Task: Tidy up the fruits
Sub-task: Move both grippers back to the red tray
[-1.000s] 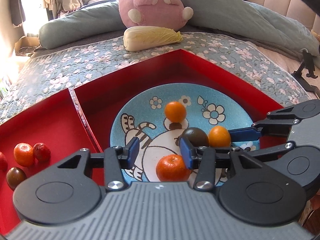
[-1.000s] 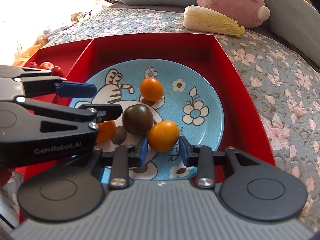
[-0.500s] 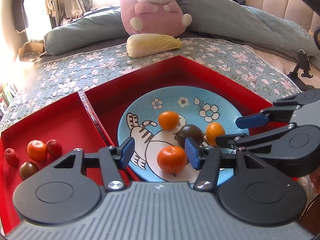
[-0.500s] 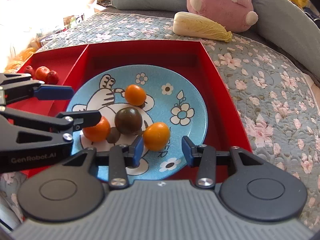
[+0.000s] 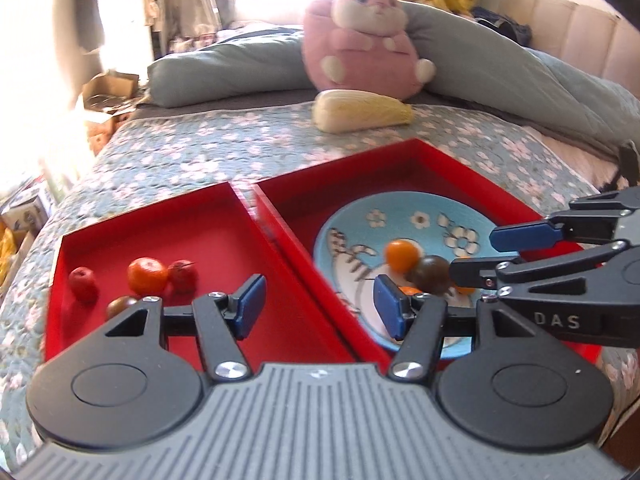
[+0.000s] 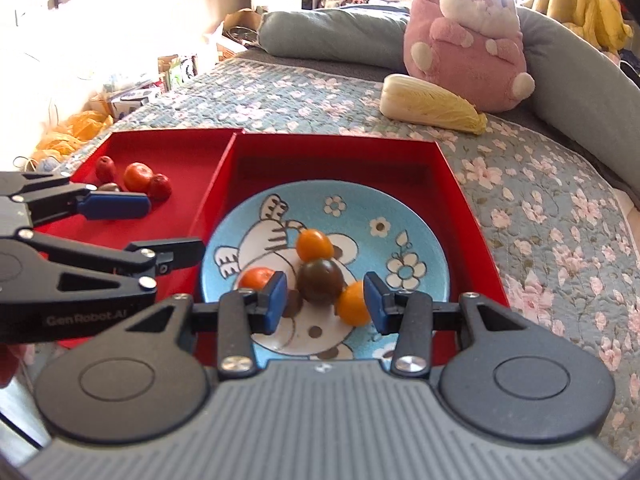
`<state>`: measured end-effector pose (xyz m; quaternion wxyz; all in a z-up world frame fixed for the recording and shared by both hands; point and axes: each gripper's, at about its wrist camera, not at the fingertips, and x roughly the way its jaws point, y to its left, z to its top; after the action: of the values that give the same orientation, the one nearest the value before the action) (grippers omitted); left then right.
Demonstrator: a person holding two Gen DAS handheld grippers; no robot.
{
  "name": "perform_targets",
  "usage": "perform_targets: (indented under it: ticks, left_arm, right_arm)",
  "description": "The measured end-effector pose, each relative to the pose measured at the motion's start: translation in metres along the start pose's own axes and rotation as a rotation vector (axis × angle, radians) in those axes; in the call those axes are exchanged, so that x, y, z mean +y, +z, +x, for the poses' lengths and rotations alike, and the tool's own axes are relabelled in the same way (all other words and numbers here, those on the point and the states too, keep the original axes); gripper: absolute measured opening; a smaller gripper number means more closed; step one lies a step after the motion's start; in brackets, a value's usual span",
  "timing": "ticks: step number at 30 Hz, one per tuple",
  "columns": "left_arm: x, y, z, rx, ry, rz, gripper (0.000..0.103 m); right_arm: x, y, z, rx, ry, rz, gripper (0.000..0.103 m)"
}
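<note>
A blue cartoon plate [image 6: 420, 240] lies in the right compartment of a red tray [image 6: 332, 156]. On it are an orange fruit [image 6: 314, 244], a dark brown fruit [image 6: 321, 282], a tangerine [image 6: 256, 278] and another orange fruit [image 6: 352, 304]. The left compartment [image 5: 208, 240] holds a tangerine [image 5: 147, 275], two small red fruits [image 5: 83, 283] and a dark fruit [image 5: 120, 306]. My left gripper [image 5: 318, 304] is open and empty above the tray divider. My right gripper [image 6: 324, 302] is open and empty above the plate's near fruits.
The tray sits on a floral quilt [image 6: 540, 200]. A napa cabbage [image 6: 430, 104] and a pink plush rabbit [image 6: 468, 40] lie behind the tray, with a grey bolster pillow [image 5: 520, 84] beyond. Boxes and clutter [image 6: 140, 88] are off the bed's left side.
Both grippers have pulled back and risen away from the plate. The left gripper has shifted left over the divider and opened wider. The fruits have not moved.
</note>
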<state>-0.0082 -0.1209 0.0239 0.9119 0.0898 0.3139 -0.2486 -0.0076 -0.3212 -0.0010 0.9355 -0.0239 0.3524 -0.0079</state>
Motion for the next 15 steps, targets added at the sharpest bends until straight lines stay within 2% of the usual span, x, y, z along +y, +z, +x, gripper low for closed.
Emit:
perform_targets:
  ticks: [6, 12, 15]
  left_arm:
    - [0.044, -0.007, -0.001, 0.032, 0.085, -0.046, 0.065]
    - [0.095, -0.012, 0.001, 0.063, 0.161, 0.02, 0.065]
    - [0.121, -0.014, 0.006, 0.082, 0.165, 0.003, 0.065]
  right_arm:
    - [0.035, 0.022, 0.011, -0.033, 0.076, -0.043, 0.045]
    - [0.07, 0.043, 0.03, -0.033, 0.149, -0.088, 0.045]
    - [0.089, 0.054, 0.043, -0.035, 0.19, -0.107, 0.045]
